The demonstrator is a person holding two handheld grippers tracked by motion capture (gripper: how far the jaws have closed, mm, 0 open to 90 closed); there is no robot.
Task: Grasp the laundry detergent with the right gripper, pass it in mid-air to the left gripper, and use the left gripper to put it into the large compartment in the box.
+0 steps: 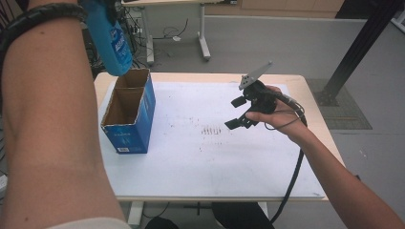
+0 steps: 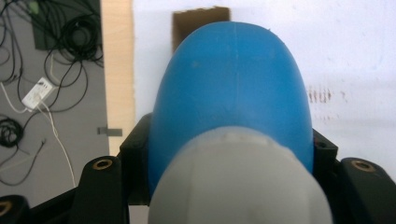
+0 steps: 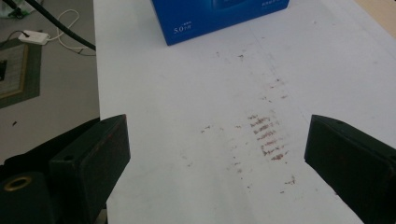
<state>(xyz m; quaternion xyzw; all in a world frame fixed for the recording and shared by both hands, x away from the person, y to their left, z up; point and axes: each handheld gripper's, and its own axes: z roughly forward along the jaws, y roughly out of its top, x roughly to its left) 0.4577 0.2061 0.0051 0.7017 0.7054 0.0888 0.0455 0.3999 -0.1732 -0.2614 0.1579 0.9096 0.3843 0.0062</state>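
Note:
A blue bottle (image 1: 113,42) with a pale grey cap (image 2: 238,182) hangs bottom-down in the air, just above the far end of an open blue cardboard box (image 1: 128,114). My left gripper (image 2: 229,149) is shut on the bottle near its cap, one jaw on each side. Past the bottle, in the left gripper view, part of the brown inside of the box (image 2: 198,21) shows. My right gripper (image 1: 235,113) is held above the middle right of the table, open, with nothing between its jaws. In the right gripper view this gripper (image 3: 217,154) faces the box (image 3: 219,14).
A white sheet (image 1: 205,157) covers the table and carries brown smudges (image 3: 266,135) near its middle. The box stands at the table's left edge. Cables (image 2: 28,107) lie on the floor to the left. A desk leg (image 1: 204,45) and a black post (image 1: 356,52) stand beyond the table.

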